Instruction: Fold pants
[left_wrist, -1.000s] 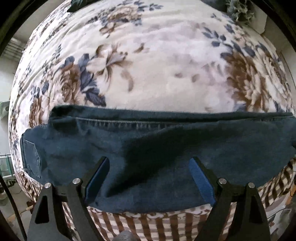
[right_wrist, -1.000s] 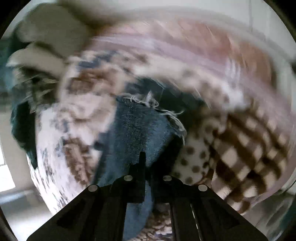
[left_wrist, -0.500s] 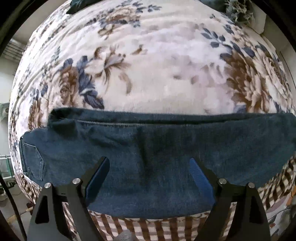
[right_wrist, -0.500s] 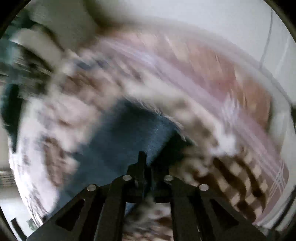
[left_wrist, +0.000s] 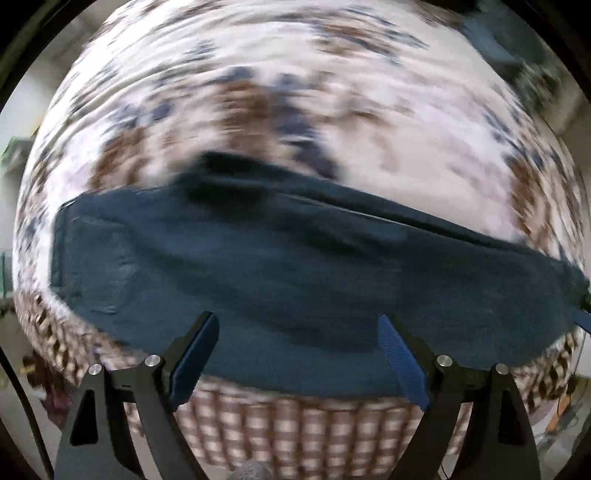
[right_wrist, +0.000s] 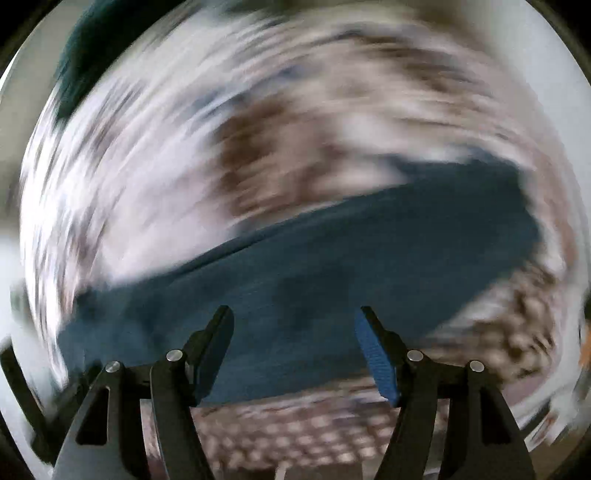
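Note:
Dark blue denim pants lie folded lengthwise in a long band across a floral blanket. My left gripper hovers above the band's near edge, open, its blue pads empty. In the right wrist view the same pants stretch from lower left to upper right. My right gripper is above them with its jaws opening and nothing between the fingers. Both views are smeared by motion.
A brown-and-white checked cover runs along the bed's near edge below the pants. A dark green cloth lies at the far upper left in the right wrist view. The floral blanket spreads beyond the pants.
My right gripper was shut on a frayed pant end; now it stands open and empty, swung over the band's middle. The left gripper has shifted sideways, still open.

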